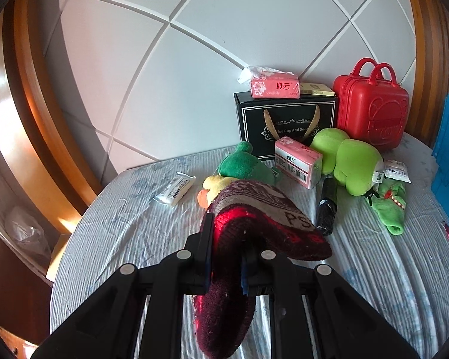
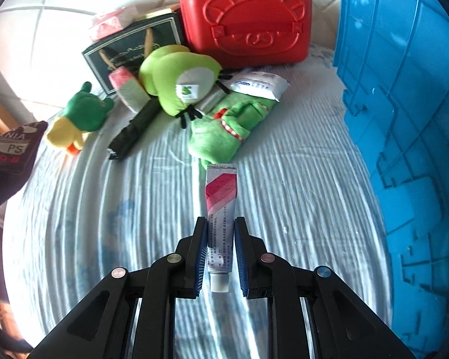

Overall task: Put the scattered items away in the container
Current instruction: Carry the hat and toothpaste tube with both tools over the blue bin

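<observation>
Left wrist view first: we see a white wrapped packet (image 1: 175, 189) lying alone on the striped bedsheet (image 1: 110, 239), then a dark green and yellow plush duck (image 1: 233, 176). Our left gripper (image 1: 226, 257) is clamped on a maroon knitted hat (image 1: 254, 227), which drapes over its fingers and hangs above the sheet. Further right sit a pink tissue pack (image 1: 297, 161), a black gift box (image 1: 284, 119), a lime plush frog (image 1: 350, 161) and a red case (image 1: 372, 110).

From the right wrist view, our right gripper (image 2: 221, 254) grasps a pink-striped tube (image 2: 220, 209), cap toward the camera, held above the sheet. At the far right stands the blue crate (image 2: 404, 119), its wall beside the bed.
</observation>
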Tool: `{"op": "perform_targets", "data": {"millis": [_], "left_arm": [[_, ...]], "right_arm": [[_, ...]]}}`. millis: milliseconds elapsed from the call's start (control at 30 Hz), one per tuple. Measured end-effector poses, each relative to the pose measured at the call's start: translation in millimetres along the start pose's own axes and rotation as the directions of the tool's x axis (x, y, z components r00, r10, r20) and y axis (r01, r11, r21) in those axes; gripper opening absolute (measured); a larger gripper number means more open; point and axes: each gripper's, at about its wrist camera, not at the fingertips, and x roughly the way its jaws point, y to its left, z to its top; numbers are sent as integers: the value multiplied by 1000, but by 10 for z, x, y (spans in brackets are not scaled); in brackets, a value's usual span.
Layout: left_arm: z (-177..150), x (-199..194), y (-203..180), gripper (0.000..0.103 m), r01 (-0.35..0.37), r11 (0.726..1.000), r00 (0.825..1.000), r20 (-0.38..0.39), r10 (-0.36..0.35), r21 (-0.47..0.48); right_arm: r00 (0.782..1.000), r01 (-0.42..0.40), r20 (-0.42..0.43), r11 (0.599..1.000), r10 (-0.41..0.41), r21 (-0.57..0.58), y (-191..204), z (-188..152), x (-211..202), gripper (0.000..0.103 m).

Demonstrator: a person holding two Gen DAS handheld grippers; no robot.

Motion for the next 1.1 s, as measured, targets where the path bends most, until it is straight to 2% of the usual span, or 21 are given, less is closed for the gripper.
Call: {"op": "perform_targets", "data": {"millis": [233, 533, 800, 1100], "left_arm": [[-52, -485, -104, 14, 15, 1000, 999, -32, -15, 1], [-70, -1013, -127, 14, 62, 997, 995, -75, -65, -37], [-83, -1388, -63, 14, 88, 994, 993, -67, -93, -72], [-145, -1757, 40, 14, 124, 987, 992, -27, -127, -99]], "right_arm": [[1000, -29, 2, 999, 29, -30, 61, -86, -493, 18], [995, -70, 68, 994, 76, -80, 261, -91, -1282, 18], [982, -127, 120, 983, 143, -132, 615, -97, -1867, 18], [971, -142, 162, 972, 173, -185, 921, -244, -2284, 18]]}}
